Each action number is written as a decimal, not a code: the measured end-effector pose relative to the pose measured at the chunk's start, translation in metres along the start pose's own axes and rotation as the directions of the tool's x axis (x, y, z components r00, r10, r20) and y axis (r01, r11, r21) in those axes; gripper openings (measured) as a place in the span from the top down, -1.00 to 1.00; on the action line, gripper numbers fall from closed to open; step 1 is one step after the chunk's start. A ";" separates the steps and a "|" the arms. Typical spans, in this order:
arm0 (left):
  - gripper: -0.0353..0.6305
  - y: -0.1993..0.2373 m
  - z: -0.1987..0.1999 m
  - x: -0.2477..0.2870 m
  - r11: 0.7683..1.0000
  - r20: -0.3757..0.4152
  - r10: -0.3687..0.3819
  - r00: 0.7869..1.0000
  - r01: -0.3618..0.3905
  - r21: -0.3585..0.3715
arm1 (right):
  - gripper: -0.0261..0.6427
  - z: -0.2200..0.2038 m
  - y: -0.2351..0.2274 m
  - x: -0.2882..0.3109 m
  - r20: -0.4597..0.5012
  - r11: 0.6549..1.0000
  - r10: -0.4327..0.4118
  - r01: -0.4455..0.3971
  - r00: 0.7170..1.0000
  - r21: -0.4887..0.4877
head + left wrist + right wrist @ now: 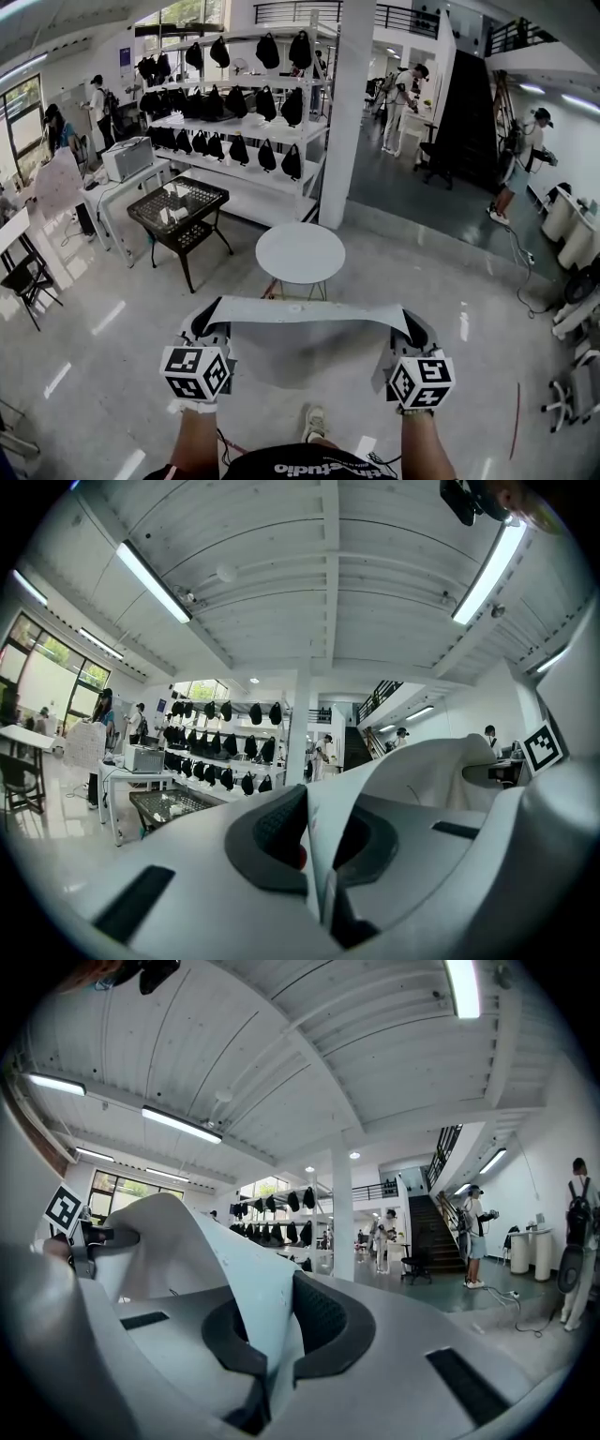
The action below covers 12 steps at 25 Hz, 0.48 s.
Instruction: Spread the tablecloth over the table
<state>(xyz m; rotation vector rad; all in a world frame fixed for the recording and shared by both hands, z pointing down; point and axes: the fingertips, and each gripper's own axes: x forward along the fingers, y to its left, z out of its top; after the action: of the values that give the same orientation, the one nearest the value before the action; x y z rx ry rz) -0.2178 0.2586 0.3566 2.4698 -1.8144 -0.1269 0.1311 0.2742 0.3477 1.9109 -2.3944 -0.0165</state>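
A pale grey tablecloth [305, 313] hangs stretched between my two grippers, its top edge level and the rest drooping toward the floor. My left gripper [208, 323] is shut on the cloth's left corner [323, 803], pinched between the dark pads [272, 832]. The right gripper [411, 328] is shut on the right corner [267, 1321]. A small round white table [300, 251] stands on the floor just beyond the cloth, bare on top.
A black wire-top table [180, 208] stands left of the round one. White shelves with black bags [239, 103] and a white pillar [347, 112] rise behind. People stand far off by the stairs [469, 103]. My shoe [315, 424] shows below the cloth.
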 end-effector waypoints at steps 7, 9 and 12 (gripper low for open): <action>0.84 0.009 -0.005 0.001 1.000 -0.002 0.003 1.000 -0.003 -0.024 | 0.84 -0.002 0.008 -0.001 -0.018 1.000 -0.003 0.003 1.000 -0.017; 0.84 0.013 -0.006 0.002 1.000 -0.002 0.005 1.000 -0.005 -0.021 | 0.84 -0.002 0.011 0.003 -0.018 1.000 -0.005 0.004 1.000 -0.017; 0.84 0.019 -0.006 0.005 1.000 0.005 0.007 1.000 -0.006 -0.020 | 0.84 -0.001 0.014 0.010 -0.014 1.000 -0.006 0.005 1.000 -0.019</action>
<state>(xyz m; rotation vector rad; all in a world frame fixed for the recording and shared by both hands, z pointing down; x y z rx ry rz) -0.2336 0.2484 0.3643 2.4523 -1.8141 -0.1494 0.1156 0.2672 0.3503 1.9032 -2.3719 -0.0259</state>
